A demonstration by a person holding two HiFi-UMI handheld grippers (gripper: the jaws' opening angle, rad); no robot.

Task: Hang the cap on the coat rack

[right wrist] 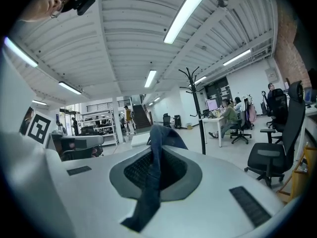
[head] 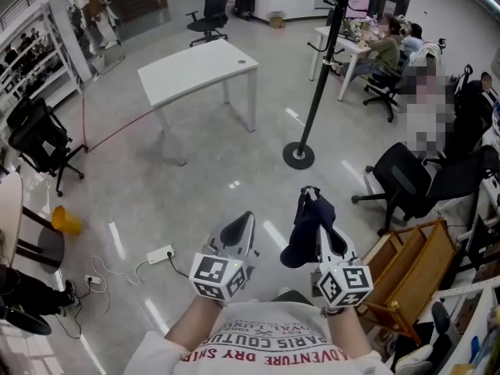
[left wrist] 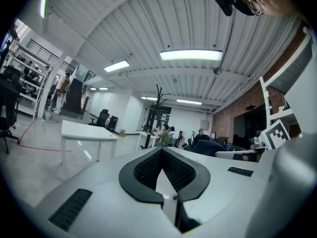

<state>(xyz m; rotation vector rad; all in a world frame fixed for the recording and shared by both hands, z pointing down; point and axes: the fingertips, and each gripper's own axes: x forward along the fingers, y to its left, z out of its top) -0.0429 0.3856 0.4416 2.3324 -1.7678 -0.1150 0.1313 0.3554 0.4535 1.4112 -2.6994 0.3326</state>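
Down at the near edge of the head view, we've got both tools held out side by side over the grey floor [head: 195, 186]. Our right tool [head: 311, 196] is clamped on the navy cap [head: 305, 233]. The fabric is pinched between the jaws and the rest droops down along the tool's left side. Right gripper view shows the same thing: the cap [right wrist: 151, 182] runs as a dark strip straight through the right tool [right wrist: 157, 133] and bunches up past the tips.

Our left tool [head: 247, 219] is carrying nothing. In its own view the left tool [left wrist: 161, 151] has its jaws pressed together at the tips, with nothing caught between them.

The black coat rack [head: 319, 76] stands farther off and a bit right of the tools, round base on the floor, well apart from the cap. Left of the rack sits a white tabletop [head: 195, 69]. A wooden crate [head: 414, 264] is just right of the right tool, and a white power strip [head: 160, 254] lies on the floor to the left.
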